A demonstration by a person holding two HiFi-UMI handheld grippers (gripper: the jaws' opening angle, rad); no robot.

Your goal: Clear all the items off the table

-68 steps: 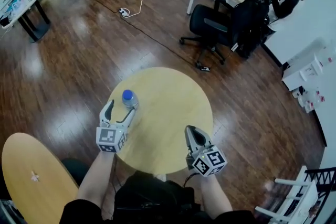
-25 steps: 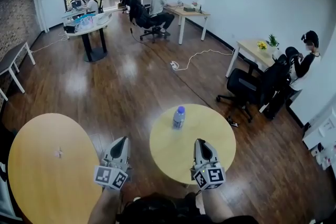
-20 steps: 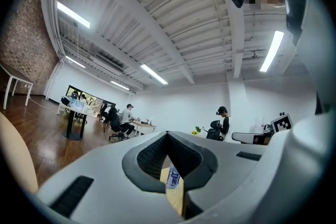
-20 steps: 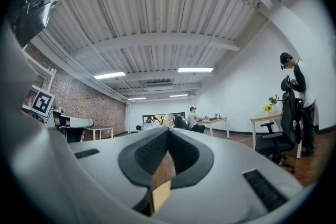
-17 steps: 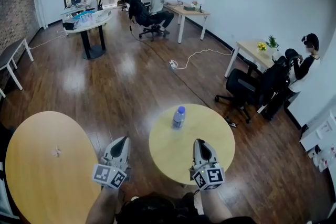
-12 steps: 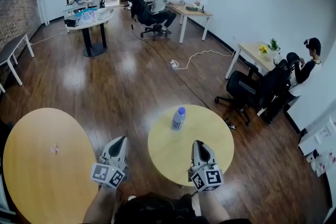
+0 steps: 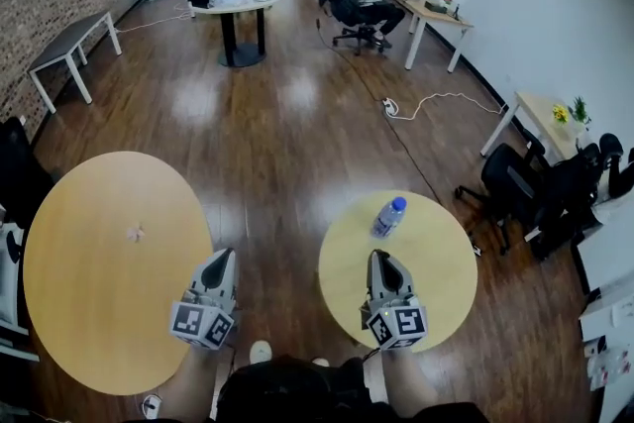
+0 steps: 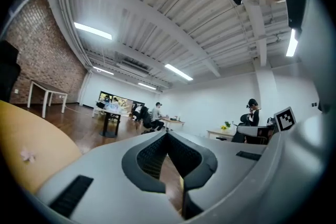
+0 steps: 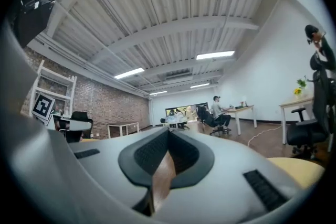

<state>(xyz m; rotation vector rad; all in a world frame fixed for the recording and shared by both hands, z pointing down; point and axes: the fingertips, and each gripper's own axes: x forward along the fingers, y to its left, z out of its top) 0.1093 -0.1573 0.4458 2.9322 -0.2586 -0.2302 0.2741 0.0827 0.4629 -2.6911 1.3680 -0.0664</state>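
Well, L gripper [image 7: 224, 256] & R gripper [image 7: 378, 257] fingers pressed together — bottle [image 7: 388, 217] on table [image 7: 441, 287].

The water bottle [image 7: 388, 216] stands near the far edge of the right worktop [image 7: 441, 287], and the left worktop [image 7: 89, 263] lies apart from it across the floor [image 7: 267, 203]. Your left tool [image 7: 226, 256] is at the left worktop's right edge, your right tool [image 7: 379, 258] over the right worktop's near side.

Bright ceiling strips, fisheye-warped edges
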